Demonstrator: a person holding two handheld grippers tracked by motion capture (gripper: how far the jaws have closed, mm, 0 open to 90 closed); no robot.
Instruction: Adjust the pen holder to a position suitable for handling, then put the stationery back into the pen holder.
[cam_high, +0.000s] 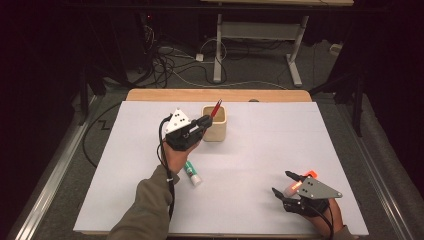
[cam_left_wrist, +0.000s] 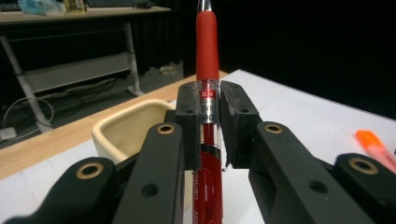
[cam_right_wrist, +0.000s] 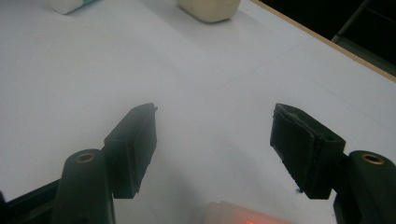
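Note:
My left gripper (cam_high: 206, 120) is raised beside the cream cup (cam_high: 216, 131) and shut on a red pen (cam_high: 216, 108). The pen points up and away, its upper end above the cup's mouth. In the left gripper view the pen (cam_left_wrist: 207, 56) stands upright between the jaws of the left gripper (cam_left_wrist: 208, 107), with the cup (cam_left_wrist: 126, 130) just behind and to the left. My right gripper (cam_high: 281, 182) rests low near the table's front right, open, over an orange highlighter (cam_high: 295, 186). The right gripper (cam_right_wrist: 215, 135) has wide jaws, and the highlighter (cam_right_wrist: 243, 217) lies at the bottom edge between them.
A white tube with a green band (cam_high: 191, 172) lies on the white sheet (cam_high: 260, 150) beside the left forearm. The table's wooden far edge (cam_high: 220, 95) shows behind the cup. Desk legs and cables (cam_high: 220, 50) stand on the floor beyond.

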